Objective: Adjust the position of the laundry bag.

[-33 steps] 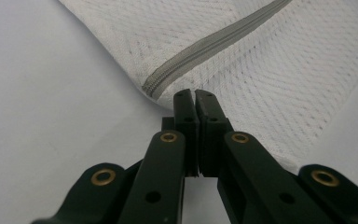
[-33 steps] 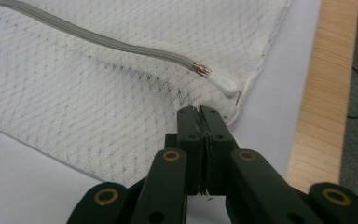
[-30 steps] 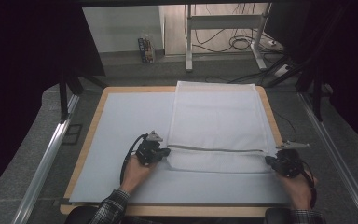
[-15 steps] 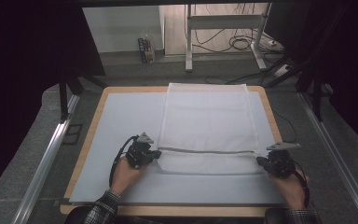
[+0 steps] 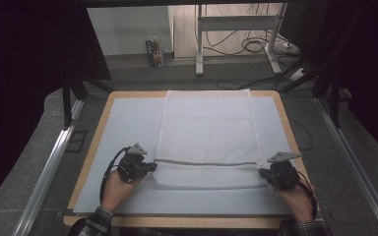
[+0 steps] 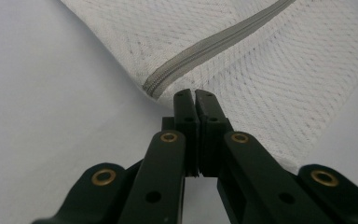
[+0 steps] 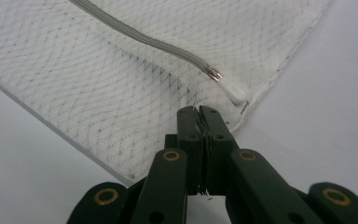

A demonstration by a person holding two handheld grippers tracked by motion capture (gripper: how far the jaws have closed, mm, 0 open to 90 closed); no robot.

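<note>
A white mesh bag (image 5: 206, 132) lies flat on the pale blue mat (image 5: 123, 128), with its grey zipper (image 5: 204, 163) running across near the front. My left gripper (image 5: 152, 167) is shut on the bag's near left corner, just below the zipper's end (image 6: 158, 84); its jaws (image 6: 194, 95) press together on the fabric edge. My right gripper (image 5: 262, 173) is shut on the near right corner, with mesh pinched between its jaws (image 7: 198, 112). The white zipper pull (image 7: 230, 88) lies just beyond those tips.
The mat covers a wooden board (image 5: 93, 147). Metal rails run along the left (image 5: 49, 167) and right (image 5: 354, 162) sides. Beyond the board are a stand's legs and cables (image 5: 256, 44) and a small box (image 5: 153, 51) on the floor.
Both grippers have moved left and toward the person, dragging the mesh bag with them. The bag's far edge has slid leftward along the mat.
</note>
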